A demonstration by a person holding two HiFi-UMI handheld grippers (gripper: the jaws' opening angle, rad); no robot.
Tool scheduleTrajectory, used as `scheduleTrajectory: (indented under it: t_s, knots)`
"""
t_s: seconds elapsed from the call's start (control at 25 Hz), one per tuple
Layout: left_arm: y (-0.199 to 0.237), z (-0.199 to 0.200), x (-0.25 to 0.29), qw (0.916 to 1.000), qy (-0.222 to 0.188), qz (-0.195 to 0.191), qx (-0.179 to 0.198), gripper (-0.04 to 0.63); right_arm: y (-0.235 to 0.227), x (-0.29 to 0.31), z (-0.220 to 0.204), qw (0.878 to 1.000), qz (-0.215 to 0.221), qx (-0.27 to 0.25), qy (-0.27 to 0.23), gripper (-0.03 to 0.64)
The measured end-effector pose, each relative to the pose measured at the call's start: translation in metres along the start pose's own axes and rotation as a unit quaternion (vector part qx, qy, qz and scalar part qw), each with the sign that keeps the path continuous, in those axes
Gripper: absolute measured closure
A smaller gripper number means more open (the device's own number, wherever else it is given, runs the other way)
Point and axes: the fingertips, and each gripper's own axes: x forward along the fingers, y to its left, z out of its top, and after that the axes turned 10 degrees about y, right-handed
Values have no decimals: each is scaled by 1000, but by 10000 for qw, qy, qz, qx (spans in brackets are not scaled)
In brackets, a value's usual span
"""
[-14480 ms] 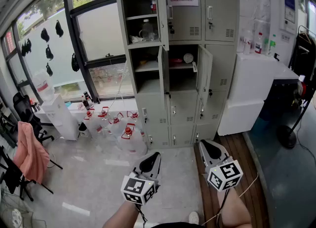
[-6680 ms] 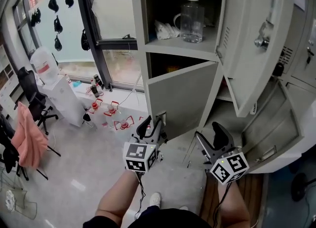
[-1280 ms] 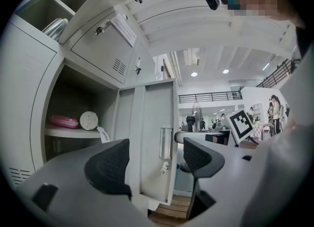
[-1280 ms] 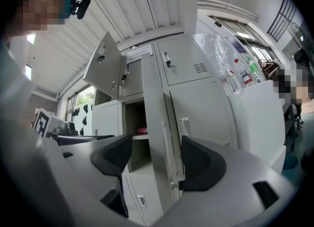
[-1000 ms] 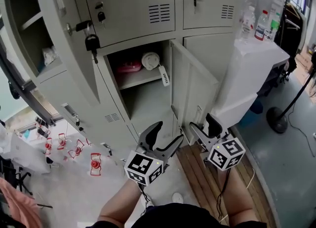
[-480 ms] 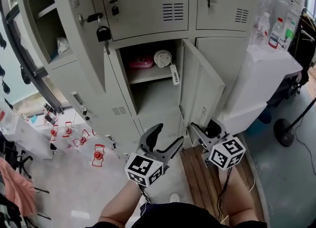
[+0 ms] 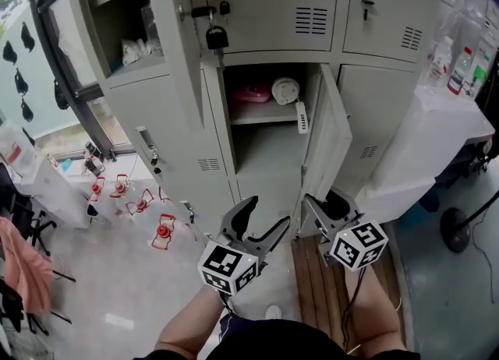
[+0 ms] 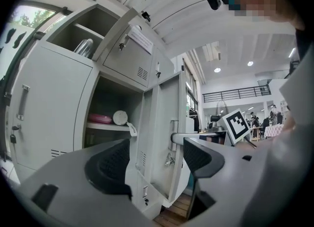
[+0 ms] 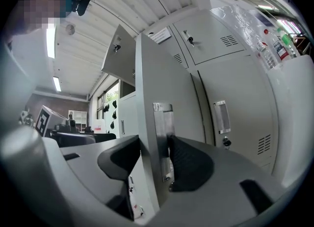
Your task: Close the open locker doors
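**Closing the middle door: grasp stage.** Head view of the grey locker bank (image 7: pixel 390 15), with both tools held low in front of it.

- **Doors open:** Two doors stand open. The middle locker door (image 7: pixel 326 128) is swung out to the right of its compartment, where a pink container (image 7: pixel 251 93) and a white tagged roll (image 7: pixel 286 90) lie on the shelf. The upper-left locker door (image 7: pixel 184 54) hangs out over the left column.
- **Doors shut:** All other doors in view are shut, including the left-column door (image 7: pixel 168 144) beneath the open upper one.
- **Right tool:** The right tool (image 7: pixel 321 204) straddles the free edge of the middle door near its foot, and its jaws have just been closing. In the right gripper view the door edge lies between them. One pad rests on the metal handle plate (image 9: pixel 162 123), and the other appears to meet the inner face.
- **Left tool:** The left tool (image 7: pixel 265 214) is spread wide with nothing between its jaws, just left of the right one and facing the open compartment.
- **Progress:** The task is judged only partly done. The middle door is being taken in hand but not yet swung to, and the upper-left door is still untouched.
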Motion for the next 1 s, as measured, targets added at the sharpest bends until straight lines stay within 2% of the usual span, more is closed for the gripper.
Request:
scheduleTrajectory:
  t_s: [0.6,1.0]
  knots:
    - [41,-1,-64,9976,-5,688,25,244,47,50,2,9988,477,81,-75,433]
    - [60,-2,-85,9963,12,853,15,244,76,96,4,9967,787,-179,55,423]
